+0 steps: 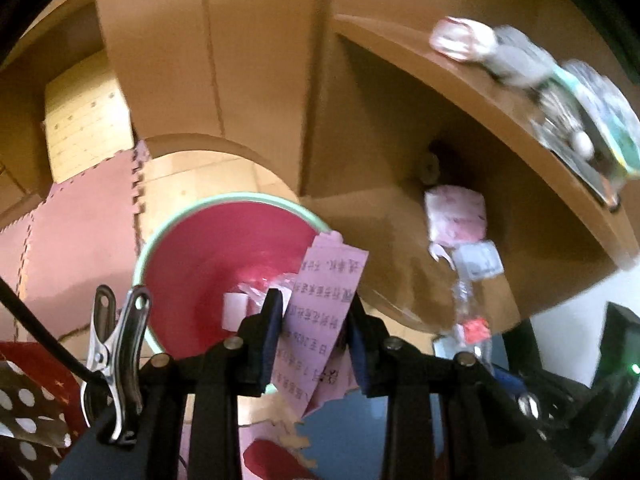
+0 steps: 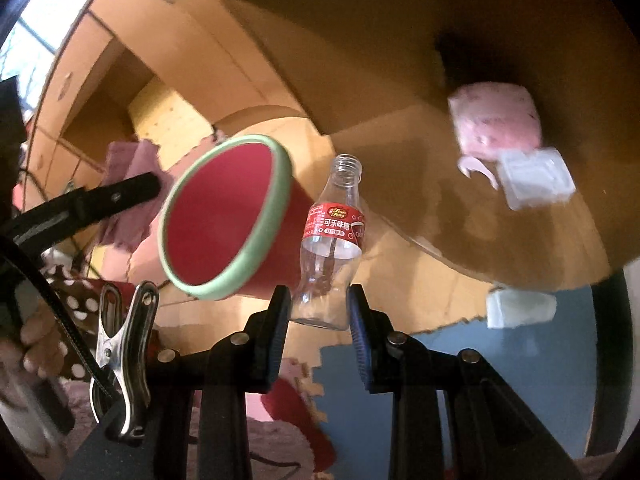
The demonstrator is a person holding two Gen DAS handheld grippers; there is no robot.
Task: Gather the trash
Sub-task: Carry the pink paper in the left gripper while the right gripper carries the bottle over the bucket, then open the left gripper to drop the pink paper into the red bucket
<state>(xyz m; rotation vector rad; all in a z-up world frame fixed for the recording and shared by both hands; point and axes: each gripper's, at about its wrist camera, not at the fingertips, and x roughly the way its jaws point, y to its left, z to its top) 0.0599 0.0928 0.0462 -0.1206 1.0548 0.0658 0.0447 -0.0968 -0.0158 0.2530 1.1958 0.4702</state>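
our left hand-held gripper (image 1: 314,322) pinches a pink slip (image 1: 320,312), its long axis running up and away, right over the bin (image 1: 224,248) mouth. our right hand-held gripper (image 2: 318,312) clamps a clear bottle (image 2: 330,240), neck pointing away, just right of the bin's rim; the left is nearer.

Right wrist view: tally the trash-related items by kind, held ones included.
Clear plastic bottle, held between the right fingers: 1
Red bin with green rim: 1
Pink packet on the table: 1
Clear plastic containers: 2
Total: 5
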